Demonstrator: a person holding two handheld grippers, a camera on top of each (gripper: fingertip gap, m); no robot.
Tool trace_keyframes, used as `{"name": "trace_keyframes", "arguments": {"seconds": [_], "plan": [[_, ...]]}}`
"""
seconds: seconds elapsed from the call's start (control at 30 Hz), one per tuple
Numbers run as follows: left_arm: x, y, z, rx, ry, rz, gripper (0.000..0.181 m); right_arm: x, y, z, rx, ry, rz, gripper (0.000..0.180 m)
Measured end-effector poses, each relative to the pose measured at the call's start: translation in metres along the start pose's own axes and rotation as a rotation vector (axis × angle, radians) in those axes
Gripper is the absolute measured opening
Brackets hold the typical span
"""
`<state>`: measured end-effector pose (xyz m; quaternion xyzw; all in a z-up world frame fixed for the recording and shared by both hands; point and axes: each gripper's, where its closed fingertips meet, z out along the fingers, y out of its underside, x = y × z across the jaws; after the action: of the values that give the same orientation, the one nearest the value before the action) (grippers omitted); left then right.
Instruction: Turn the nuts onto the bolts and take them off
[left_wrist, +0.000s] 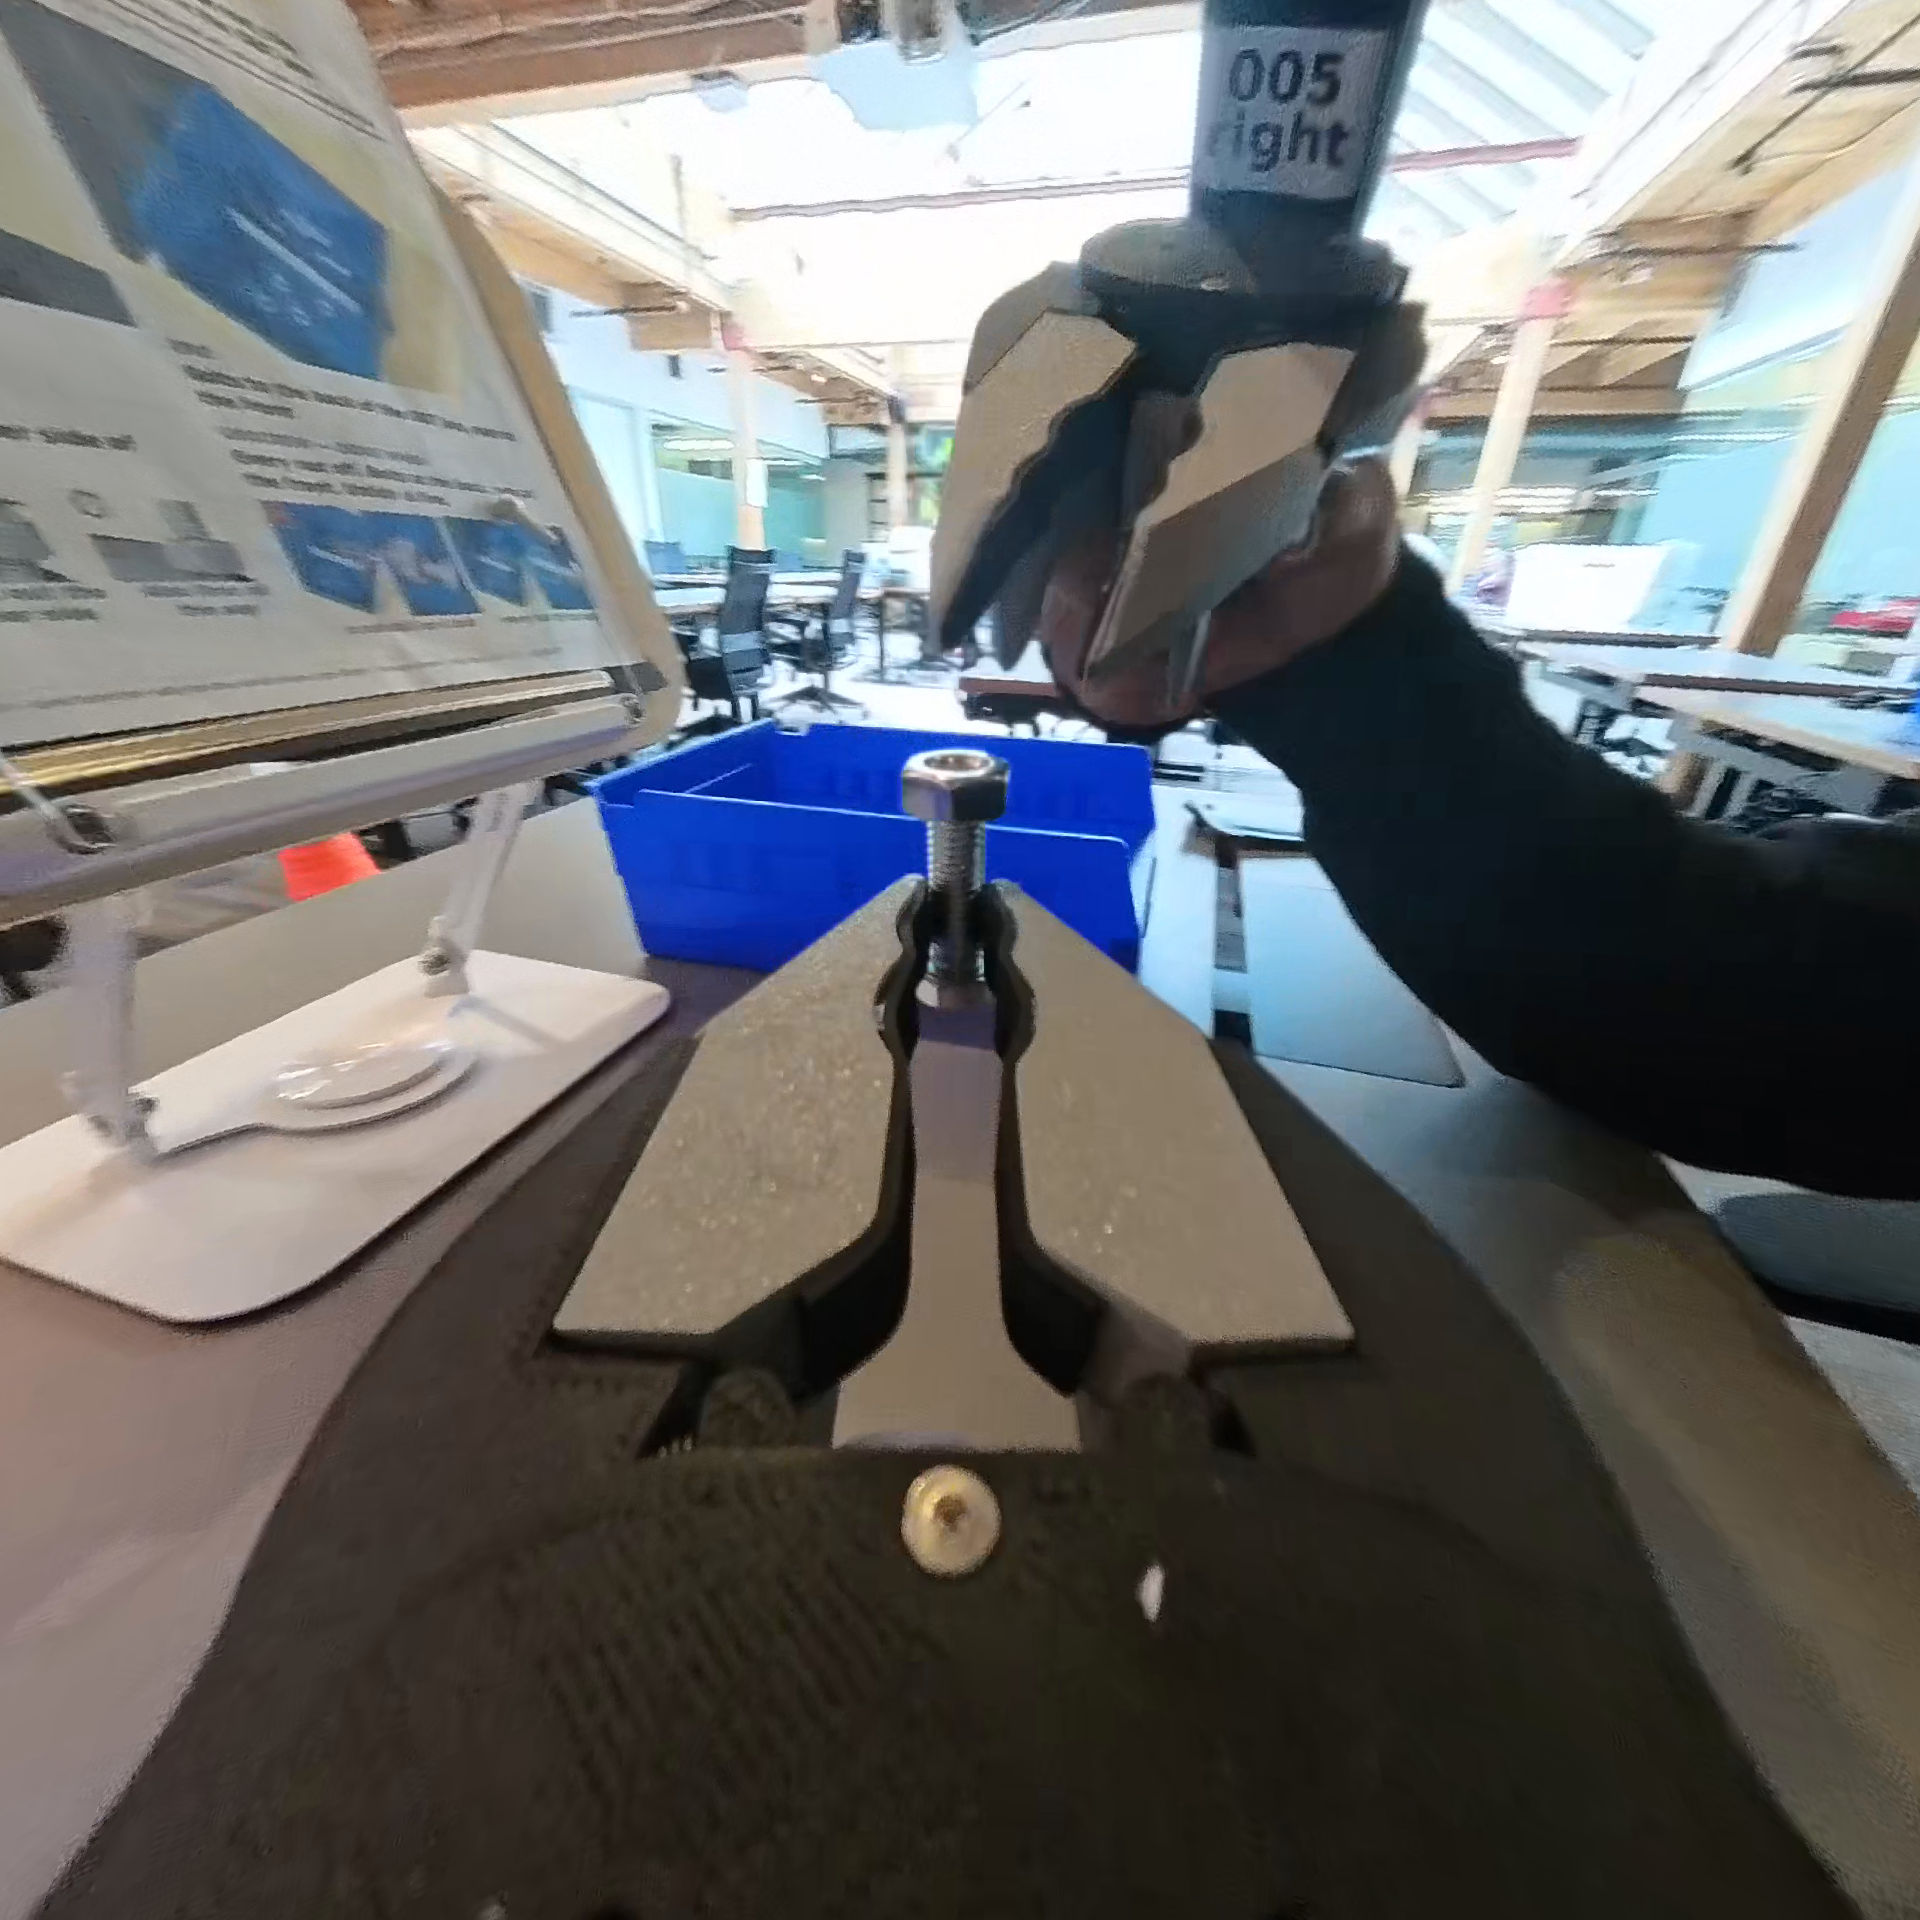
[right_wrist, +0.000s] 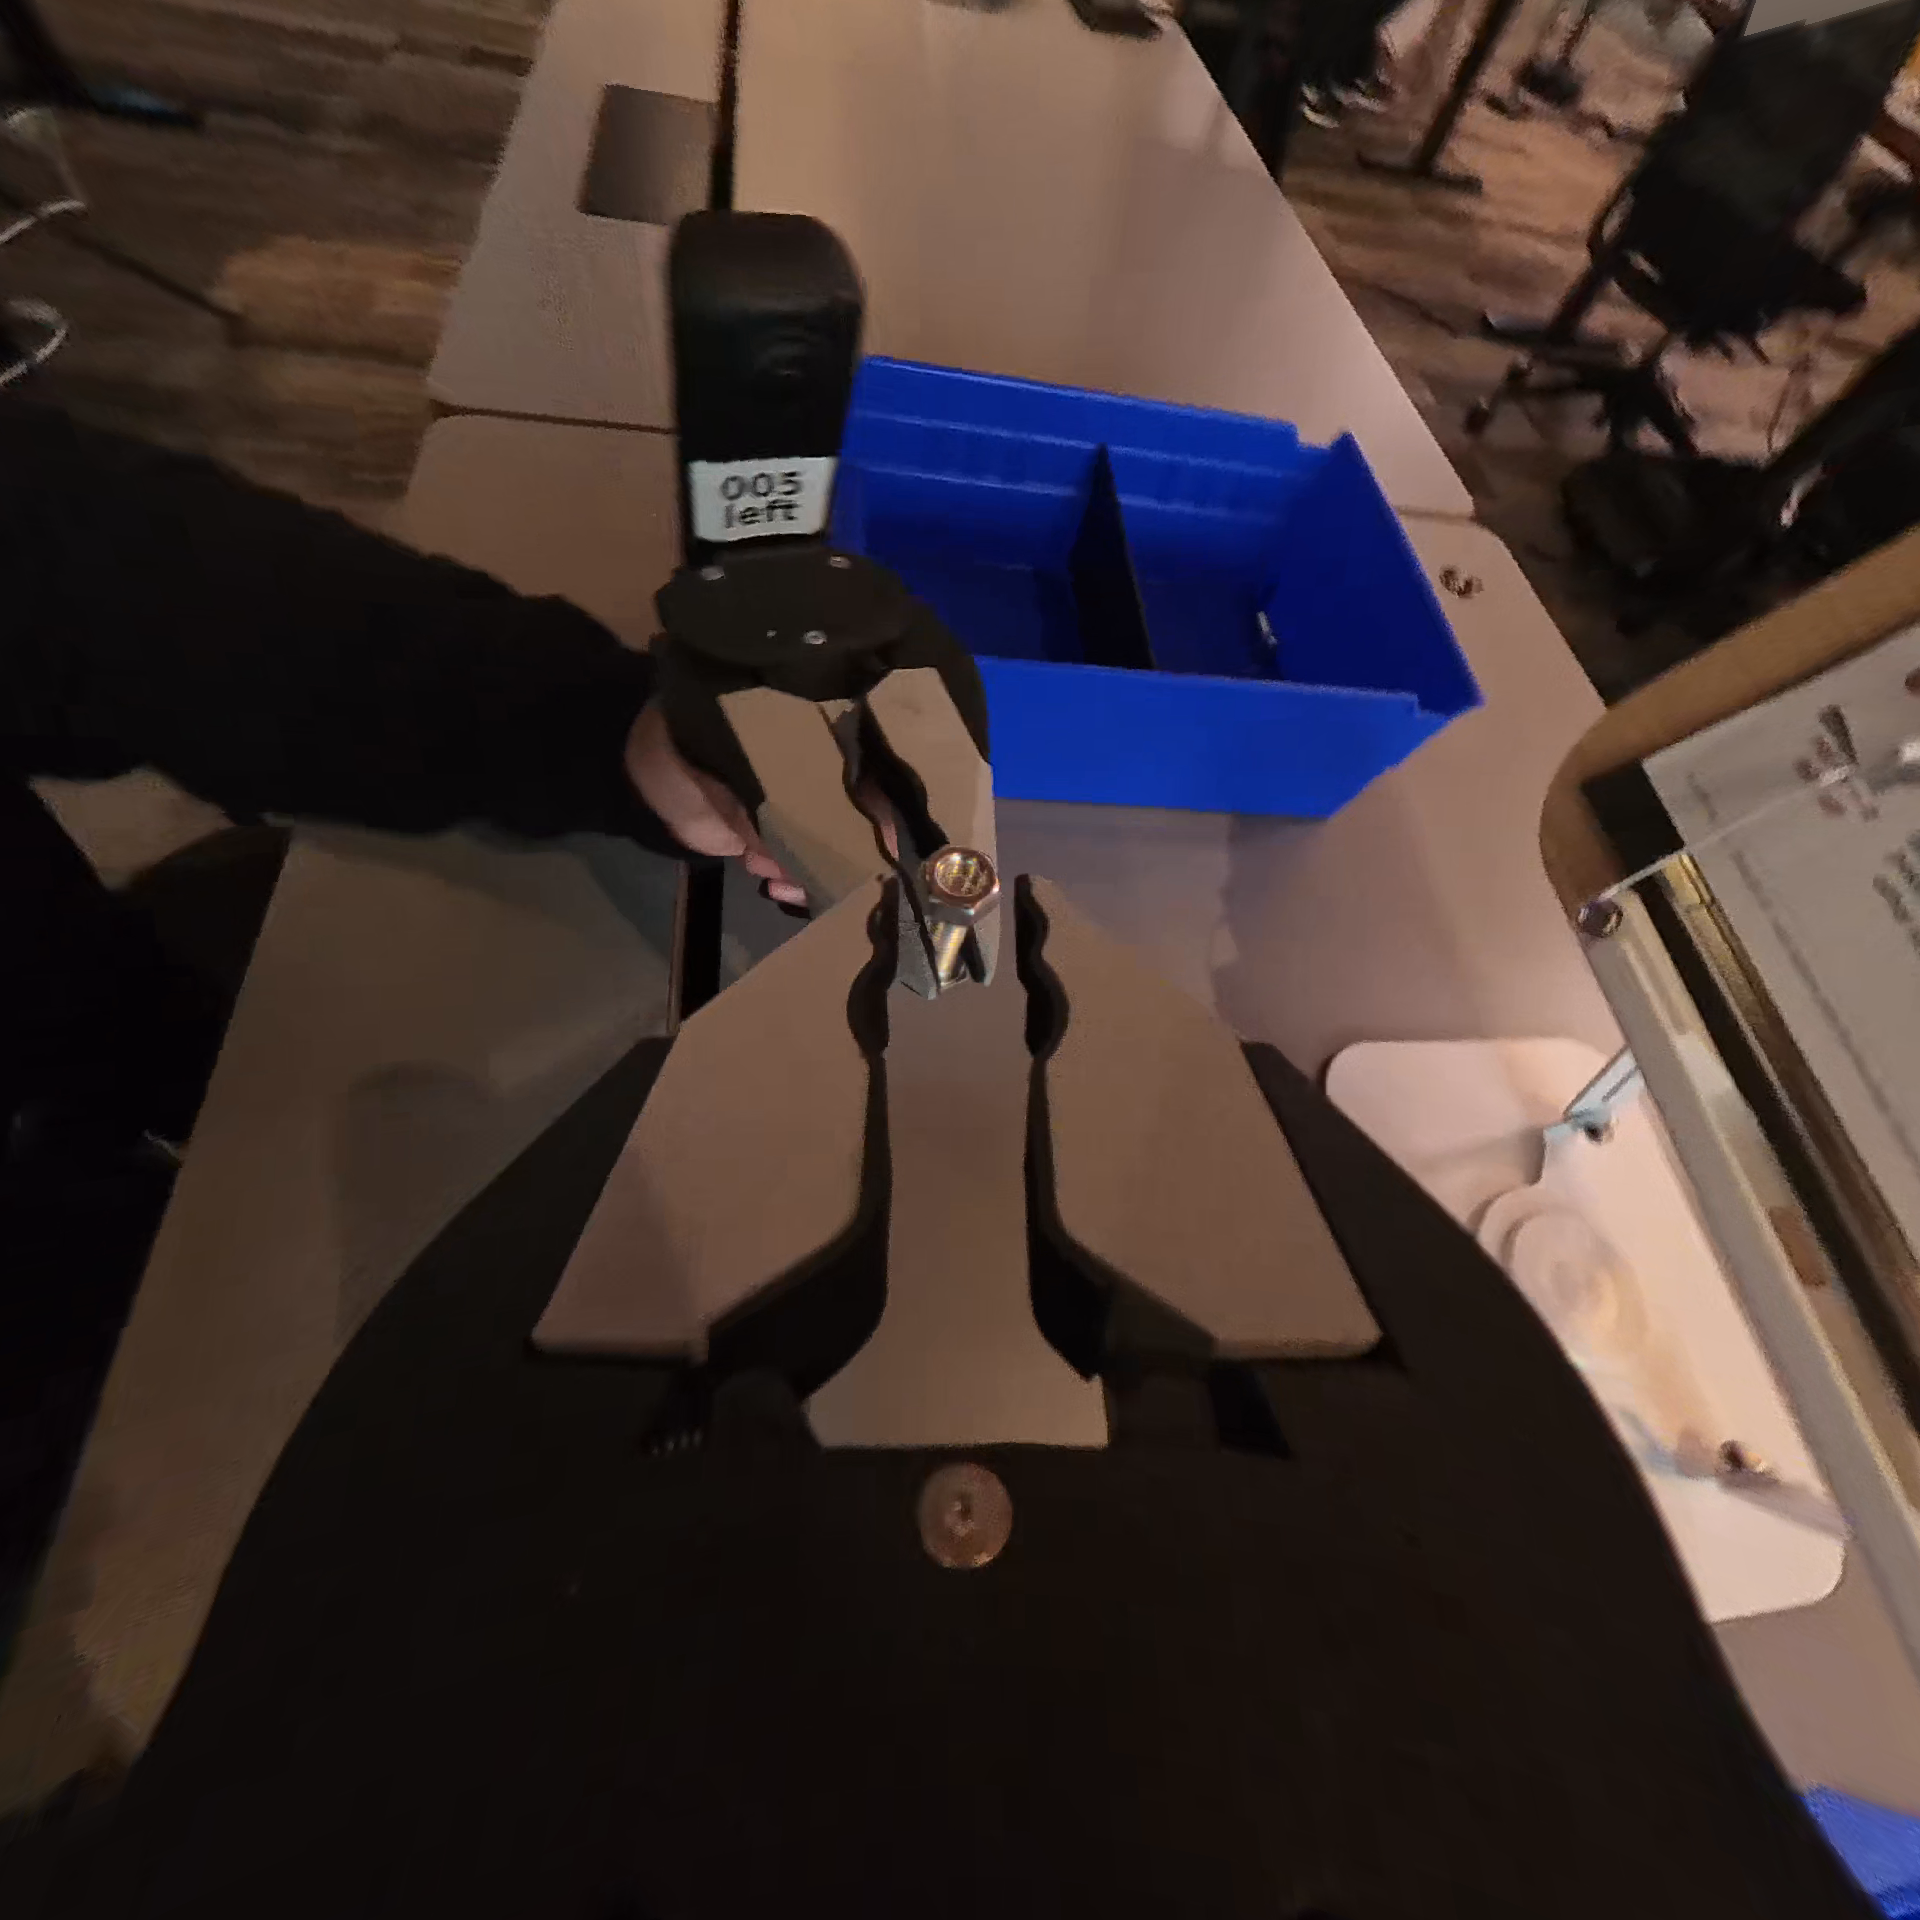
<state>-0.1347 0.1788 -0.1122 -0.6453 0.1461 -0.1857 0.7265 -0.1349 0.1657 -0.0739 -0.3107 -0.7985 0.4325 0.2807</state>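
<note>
My left gripper (left_wrist: 954, 940) is pinched tight on a silver bolt (left_wrist: 954, 883). The bolt stands up straight between the tips. A hex nut (left_wrist: 956, 784) sits at the top of the threads. I cannot see the bottom part of the bolt, because the black pads hide it. From the right wrist view the bolt (right_wrist: 951, 930) looks short, and it is hard to tell the nut from the bolt head there.

My right gripper (right_wrist: 956, 935) is partly open with nothing in it. Its two tips sit on each side of the bolt, close but not touching. In the left wrist view the right gripper (left_wrist: 1023, 634) hangs above the nut and points down, with a hand (left_wrist: 1278, 613) and a dark sleeve (left_wrist: 1558, 831) coming in from the right. The top of its handle is cut off.

A blue bin (right_wrist: 1195, 727) sits on the table (right_wrist: 1091, 208) just behind the bolt. It has a dark divider (right_wrist: 1117, 582) in the middle. I cannot see anything inside it. A white stand (left_wrist: 343, 1091) with a blurry printed page (left_wrist: 239, 364) is on the left, and the page runs off the edge.
</note>
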Motion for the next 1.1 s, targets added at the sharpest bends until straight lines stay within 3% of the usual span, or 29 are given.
{"name": "trace_keyframes", "arguments": {"seconds": [0.37,0.63,1.1], "plan": [[0.030,0.006,0.004,-0.031,0.176,0.020,0.007,-0.020,0.012,0.007,-0.001,-0.127,-0.095,0.025],[0.040,0.006,0.003,-0.030,0.227,0.026,0.007,-0.034,0.012,0.006,0.009,-0.224,-0.096,0.015],[0.043,0.007,0.004,-0.033,0.240,0.032,0.007,-0.036,0.014,0.007,0.012,-0.246,-0.089,0.018]]}}
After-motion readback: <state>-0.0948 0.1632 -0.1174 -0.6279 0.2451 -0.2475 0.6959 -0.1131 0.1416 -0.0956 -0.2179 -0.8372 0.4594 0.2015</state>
